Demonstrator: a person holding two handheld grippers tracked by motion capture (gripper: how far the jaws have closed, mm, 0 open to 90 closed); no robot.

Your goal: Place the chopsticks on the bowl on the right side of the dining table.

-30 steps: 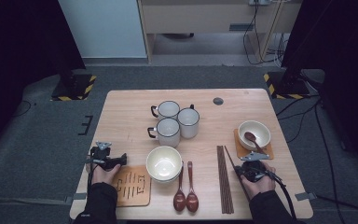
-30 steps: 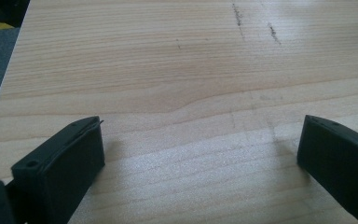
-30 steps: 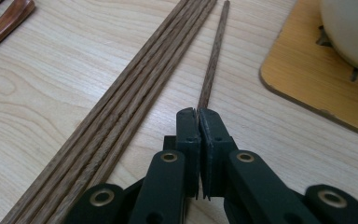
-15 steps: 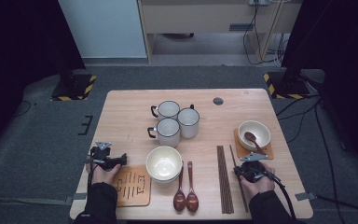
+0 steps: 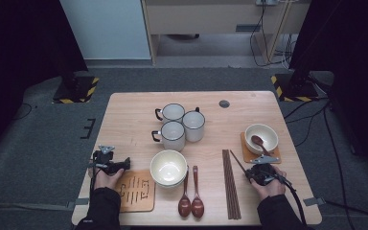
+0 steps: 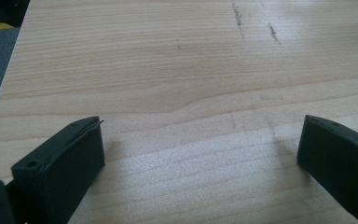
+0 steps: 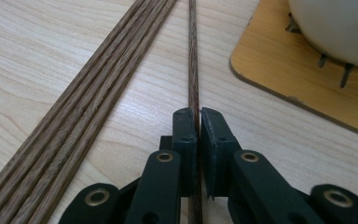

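**One chopstick gripped, the rest of the place setting to go**

High view: the right gripper (image 5: 258,173) sits at the near right of the worktop (image 5: 129,115), a single chopstick (image 5: 238,162) angling out from it, apart from the bundle of chopsticks (image 5: 231,184). Just beyond, a bowl with a spoon (image 5: 261,138) already stands on its coaster (image 5: 246,153); nearer the middle, a second bowl (image 5: 168,167) rests beside the empty coaster (image 5: 136,190), and two spoons (image 5: 191,194) lie loose. I judge one setting mostly laid, the other barely begun. The left gripper (image 5: 120,165) rests idle.

Left gripper view: its jaws stand wide apart over bare wood (nothing between them).

Right gripper view: the close-up confirms what the overhead cannot, that the jaws are clamped on the chopstick, which lies flat on the wood between bundle and coaster
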